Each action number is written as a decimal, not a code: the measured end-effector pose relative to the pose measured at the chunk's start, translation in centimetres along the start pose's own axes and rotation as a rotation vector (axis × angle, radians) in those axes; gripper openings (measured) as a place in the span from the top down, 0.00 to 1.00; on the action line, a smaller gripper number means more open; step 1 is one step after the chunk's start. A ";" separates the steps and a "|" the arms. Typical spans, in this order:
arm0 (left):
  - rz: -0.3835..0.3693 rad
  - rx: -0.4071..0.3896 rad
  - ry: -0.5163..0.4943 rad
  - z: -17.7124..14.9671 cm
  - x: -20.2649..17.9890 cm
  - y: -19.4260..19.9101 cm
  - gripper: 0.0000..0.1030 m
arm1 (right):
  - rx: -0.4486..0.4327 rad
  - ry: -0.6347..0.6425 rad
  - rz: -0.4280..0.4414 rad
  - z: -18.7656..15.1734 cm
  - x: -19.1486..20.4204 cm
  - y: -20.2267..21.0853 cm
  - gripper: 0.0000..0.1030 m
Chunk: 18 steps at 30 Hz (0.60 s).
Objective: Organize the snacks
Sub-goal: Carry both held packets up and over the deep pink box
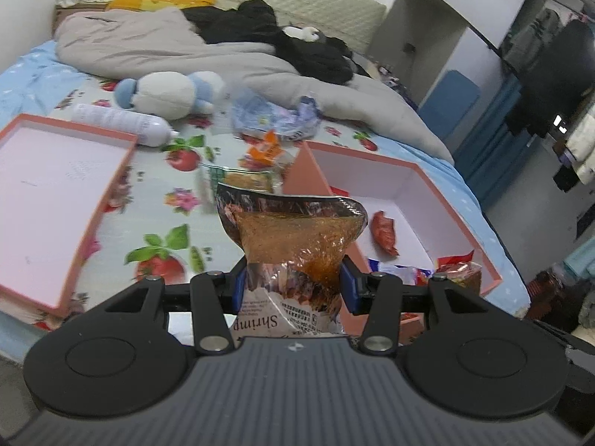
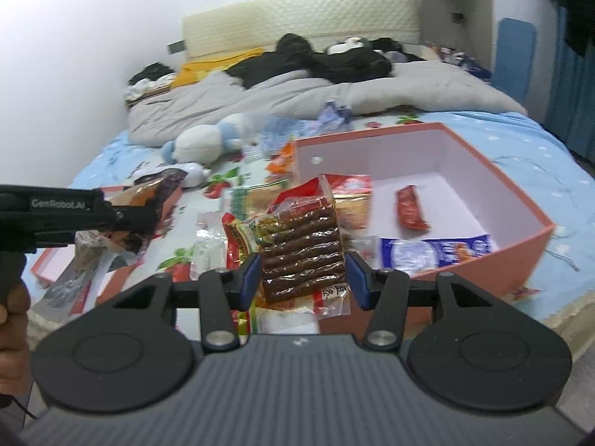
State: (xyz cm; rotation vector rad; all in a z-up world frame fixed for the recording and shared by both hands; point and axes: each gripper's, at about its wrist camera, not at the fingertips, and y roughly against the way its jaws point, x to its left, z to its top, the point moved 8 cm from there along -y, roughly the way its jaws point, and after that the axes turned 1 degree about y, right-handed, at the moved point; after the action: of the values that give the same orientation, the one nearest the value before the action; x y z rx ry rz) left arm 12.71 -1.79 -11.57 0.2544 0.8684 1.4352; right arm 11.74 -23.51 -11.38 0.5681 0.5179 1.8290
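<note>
Both tools are clamped: the left gripper pinches a crinkly foil shrimp-snack bag, the right gripper a clear stiff-looking brown biscuit-stick pack, both seemingly light, crushable, best held mid-body.

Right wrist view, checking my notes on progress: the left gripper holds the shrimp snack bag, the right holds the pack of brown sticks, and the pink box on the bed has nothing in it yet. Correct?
Not quite. The pink box already holds snacks: a red packet and a blue-and-white packet lie in it, as the right wrist view shows. The rest stands: the left gripper holds the shrimp snack bag, the right gripper the pack of brown sticks.
</note>
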 end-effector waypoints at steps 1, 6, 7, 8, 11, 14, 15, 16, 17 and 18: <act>-0.008 0.004 -0.008 0.1 -0.3 -0.4 0.48 | -0.001 -0.011 -0.013 0.0 -0.7 0.1 0.49; -0.037 0.025 -0.040 1.7 -1.7 -2.9 0.48 | -0.020 -0.094 -0.094 1.2 -5.3 -0.1 0.49; -0.038 0.026 -0.049 2.2 -2.0 -3.5 0.48 | -0.027 -0.098 -0.115 1.6 -6.2 -0.3 0.49; -0.039 0.025 -0.060 2.7 -2.4 -4.0 0.48 | -0.034 -0.102 -0.132 2.0 -7.2 -0.5 0.49; -0.045 0.018 -0.082 4.3 -3.4 -5.6 0.48 | -0.042 -0.124 -0.174 2.9 -9.9 -1.3 0.49; -0.051 0.019 -0.091 5.8 -4.3 -7.5 0.48 | -0.040 -0.128 -0.208 3.5 -12.0 -2.2 0.49; -0.054 0.021 -0.090 6.3 -4.6 -8.1 0.48 | -0.037 -0.133 -0.216 3.7 -12.7 -2.6 0.49; -0.058 0.026 -0.090 6.7 -4.9 -8.8 0.48 | -0.033 -0.137 -0.222 3.8 -13.3 -3.0 0.49; -0.063 0.033 -0.091 7.0 -5.2 -9.6 0.48 | -0.027 -0.142 -0.230 3.9 -13.9 -3.5 0.49; -0.066 0.041 -0.092 7.3 -5.6 -10.4 0.48 | -0.020 -0.145 -0.235 4.0 -14.4 -3.9 0.49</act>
State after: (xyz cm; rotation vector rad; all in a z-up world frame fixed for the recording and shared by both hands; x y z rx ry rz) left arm 25.82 -6.21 -11.16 0.3178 0.8242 1.3347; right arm 21.18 -35.64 -12.45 0.5950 0.4481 1.5569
